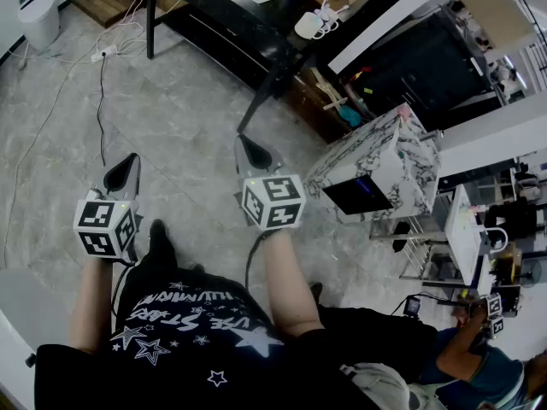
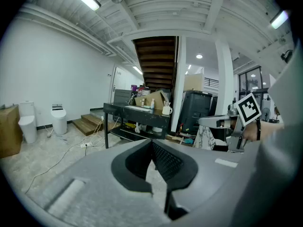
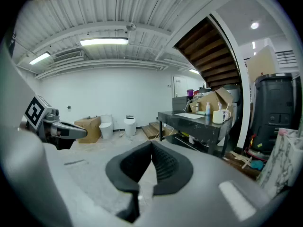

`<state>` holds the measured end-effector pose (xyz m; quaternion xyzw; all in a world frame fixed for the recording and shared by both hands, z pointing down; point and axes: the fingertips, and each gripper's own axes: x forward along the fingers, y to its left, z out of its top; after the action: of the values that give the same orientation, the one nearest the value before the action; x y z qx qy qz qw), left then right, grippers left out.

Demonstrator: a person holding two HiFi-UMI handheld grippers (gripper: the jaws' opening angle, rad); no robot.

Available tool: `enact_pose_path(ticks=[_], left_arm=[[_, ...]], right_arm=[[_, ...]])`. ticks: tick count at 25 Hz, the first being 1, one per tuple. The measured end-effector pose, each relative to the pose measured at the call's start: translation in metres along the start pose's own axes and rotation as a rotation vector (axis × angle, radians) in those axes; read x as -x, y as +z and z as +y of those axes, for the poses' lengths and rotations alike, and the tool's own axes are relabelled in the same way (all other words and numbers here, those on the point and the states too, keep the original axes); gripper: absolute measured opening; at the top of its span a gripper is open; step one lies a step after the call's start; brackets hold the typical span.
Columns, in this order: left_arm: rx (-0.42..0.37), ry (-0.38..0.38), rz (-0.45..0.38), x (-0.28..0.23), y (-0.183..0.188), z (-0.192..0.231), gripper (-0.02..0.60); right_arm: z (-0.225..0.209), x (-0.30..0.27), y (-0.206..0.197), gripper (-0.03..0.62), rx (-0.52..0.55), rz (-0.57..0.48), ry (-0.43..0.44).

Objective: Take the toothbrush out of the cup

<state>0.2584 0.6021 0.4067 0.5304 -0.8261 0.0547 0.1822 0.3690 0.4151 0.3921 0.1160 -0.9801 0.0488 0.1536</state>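
A white cup point(image 1: 308, 26) with toothbrushes point(image 1: 329, 10) standing in it sits on a black table point(image 1: 222, 15) across the room, far from both grippers. The left gripper view shows the cup point(image 2: 166, 110) small on the table top. The right gripper view shows the cup point(image 3: 219, 116) with a toothbrush point(image 3: 226, 107) sticking up from it. My left gripper point(image 1: 128, 166) and right gripper point(image 1: 249, 149) are held out over the floor, side by side. Both point toward the table, slightly downward. The left gripper point(image 2: 152, 143) and the right gripper point(image 3: 151, 145) each have their jaws meeting at the tips with nothing between them.
A marble-patterned cabinet point(image 1: 376, 167) stands to the right of the right gripper. Cables point(image 1: 102, 54) trail over the grey floor. A toilet point(image 2: 27, 126), a white bin point(image 2: 59, 119) and wooden steps point(image 2: 90, 123) line the far wall. Another person point(image 1: 479, 348) crouches at lower right.
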Motion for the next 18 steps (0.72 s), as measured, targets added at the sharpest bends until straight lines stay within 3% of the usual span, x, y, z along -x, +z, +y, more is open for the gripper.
enact_pose_path(ticks=[10, 18], left_arm=[[0.042, -0.042, 0.058, -0.027, -0.014, 0.021, 0.008], [0.038, -0.060, 0.001, -0.070, 0.028, 0.073, 0.008]], right_arm=[[-0.013, -0.031, -0.008, 0.005, -0.031, 0.033, -0.046], [-0.026, -0.087, 0.028, 0.005, -0.042, -0.010, -0.106]])
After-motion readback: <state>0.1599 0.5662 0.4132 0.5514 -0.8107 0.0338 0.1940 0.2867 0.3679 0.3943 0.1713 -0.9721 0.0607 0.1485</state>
